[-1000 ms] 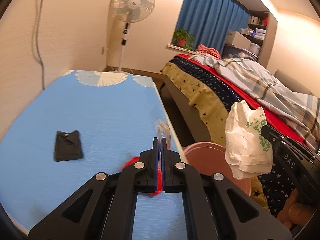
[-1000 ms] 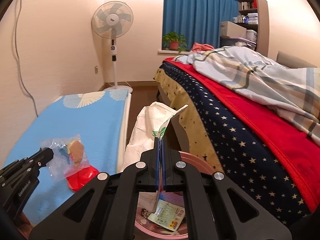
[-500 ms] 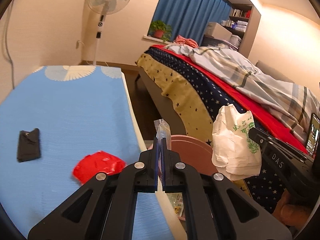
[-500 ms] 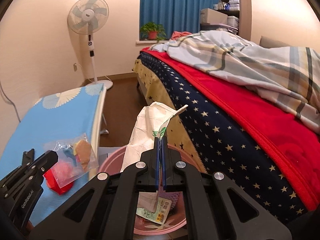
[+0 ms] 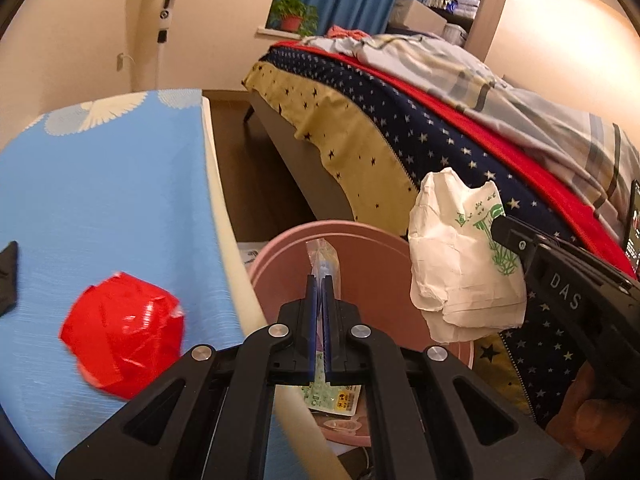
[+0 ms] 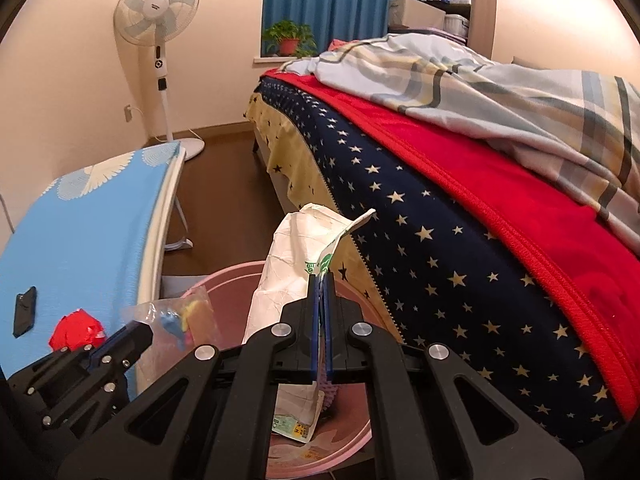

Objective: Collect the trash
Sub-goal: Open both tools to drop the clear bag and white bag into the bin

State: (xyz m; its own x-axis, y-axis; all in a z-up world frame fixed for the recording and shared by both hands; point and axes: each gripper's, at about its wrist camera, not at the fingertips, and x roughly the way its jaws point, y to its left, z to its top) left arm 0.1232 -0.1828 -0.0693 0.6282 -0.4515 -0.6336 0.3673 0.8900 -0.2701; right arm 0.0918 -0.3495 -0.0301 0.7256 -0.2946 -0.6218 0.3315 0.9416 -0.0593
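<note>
1. Trash is hanging over the pink basin (image 5: pixel 376 240) in both grippers; the clear plastic packet (image 6: pixel 180 316), with small coloured bits inside, is being pinched by the left gripper (image 5: pixel 319 280), whose jaws are closed tight on it; a second ago it was dangling over the blue board, beside the red wrapper, so the carry has now reached the basin's left side.
2. The crumpled white paper bag (image 5: pixel 460 264) with green print is being clamped at its top flap by the right gripper (image 6: pixel 320 280), jaws pressed together; it is hanging above the basin's right half, near the bed, where it was a second ago.
3. Inside the basin a printed label packet (image 6: pixel 292 428) is already lying at the bottom, so both loads look ready for release; opening each gripper is probably the next step.
4. On the blue board (image 5: pixel 120 184), left of the basin, the red wrapper (image 5: pixel 124 332) is sitting near the edge and a black item (image 6: pixel 24 312) further left; both seem to be waiting for collection.
5. To the right the bed (image 6: pixel 460 208) is crowding the basin; a standing fan (image 6: pixel 158 4) is at the far wall.
</note>
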